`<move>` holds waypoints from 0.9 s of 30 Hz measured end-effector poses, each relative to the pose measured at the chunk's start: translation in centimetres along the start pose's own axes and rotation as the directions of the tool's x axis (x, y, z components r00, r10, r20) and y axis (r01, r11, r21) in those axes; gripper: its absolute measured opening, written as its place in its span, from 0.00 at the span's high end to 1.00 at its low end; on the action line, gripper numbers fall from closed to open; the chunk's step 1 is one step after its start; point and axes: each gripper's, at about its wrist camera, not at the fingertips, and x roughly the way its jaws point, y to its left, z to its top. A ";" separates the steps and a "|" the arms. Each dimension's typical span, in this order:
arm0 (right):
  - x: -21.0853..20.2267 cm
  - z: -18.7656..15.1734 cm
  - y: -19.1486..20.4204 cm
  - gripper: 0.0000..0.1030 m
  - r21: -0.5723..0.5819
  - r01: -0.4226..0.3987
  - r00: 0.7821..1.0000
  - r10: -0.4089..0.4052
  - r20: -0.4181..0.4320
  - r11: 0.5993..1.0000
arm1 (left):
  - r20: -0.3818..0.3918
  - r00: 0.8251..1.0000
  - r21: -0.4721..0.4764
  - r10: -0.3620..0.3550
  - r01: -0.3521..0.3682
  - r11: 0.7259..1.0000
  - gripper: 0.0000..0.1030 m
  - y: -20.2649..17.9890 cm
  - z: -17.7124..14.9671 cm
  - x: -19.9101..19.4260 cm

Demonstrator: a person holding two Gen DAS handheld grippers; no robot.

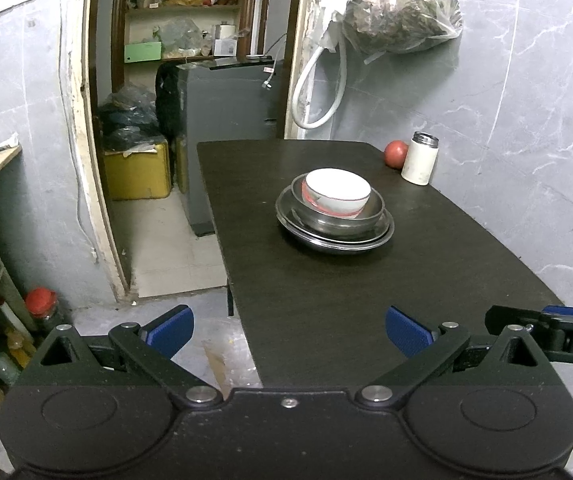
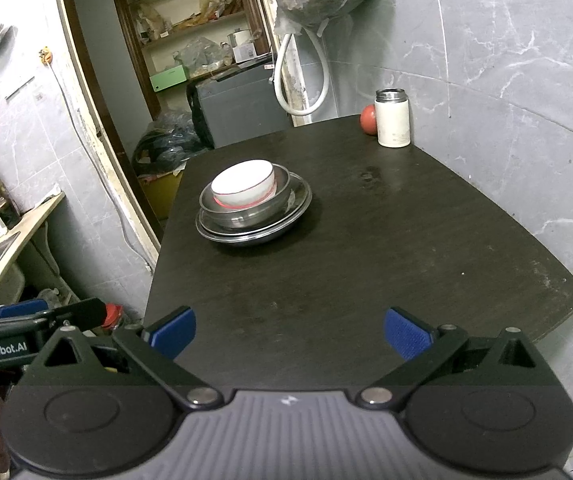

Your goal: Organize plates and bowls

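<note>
A white bowl (image 1: 337, 191) with a red band sits nested, slightly tilted, inside a steel bowl (image 1: 338, 216), which in turn rests on a steel plate (image 1: 334, 240); the whole stack stands on the dark table (image 1: 326, 300), toward its far half and nearer the left edge as the right wrist view shows it. At the far right corner of the table a white flask (image 1: 419, 159) with a metal cap stands upright, with a red round fruit (image 1: 395, 153) just beside it on its left, against the grey marbled wall. Above that corner a filled plastic bag (image 1: 400, 6) hangs, with a white hose (image 1: 318, 92) looped below it. Beyond the table's far left edge an open doorway shows shelves and a dark appliance (image 1: 222, 120). The left claw (image 1: 289, 334) is held over the near edge of the table, blue pads wide apart and holding nothing, well short of the stack. The right claw (image 2: 289, 334) is likewise over the near edge, its pads spread apart and empty. Each claw appears at the edge of the other's view.
</note>
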 end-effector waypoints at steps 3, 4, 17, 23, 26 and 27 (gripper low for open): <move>0.0 0.0 0.0 0.00 -0.001 0.000 1.000 0.000 0.000 1.000 | -0.004 1.000 0.010 0.010 -0.010 1.000 0.01 -0.1 0.0 -0.2; 0.0 0.0 0.0 0.00 0.000 0.000 1.000 0.000 0.000 1.000 | -0.003 1.000 0.011 0.006 -0.006 1.000 0.01 0.0 0.0 -0.3; 0.0 0.1 0.1 0.00 0.001 0.001 1.000 -0.001 -0.004 1.000 | -0.008 1.000 0.024 0.000 0.001 1.000 0.01 0.1 0.1 -0.4; 0.1 0.2 0.1 0.00 0.001 -0.001 1.000 0.001 -0.009 1.000 | -0.017 1.000 0.027 0.004 -0.004 1.000 0.01 0.3 0.0 -0.4; 0.2 0.2 0.1 0.00 -0.001 -0.003 1.000 0.003 -0.012 1.000 | -0.020 1.000 0.026 0.007 -0.007 1.000 0.01 0.3 0.1 -0.3; 0.2 0.2 0.2 0.00 -0.002 -0.003 1.000 0.003 -0.012 1.000 | -0.020 1.000 0.026 0.008 -0.007 1.000 0.01 0.3 0.1 -0.2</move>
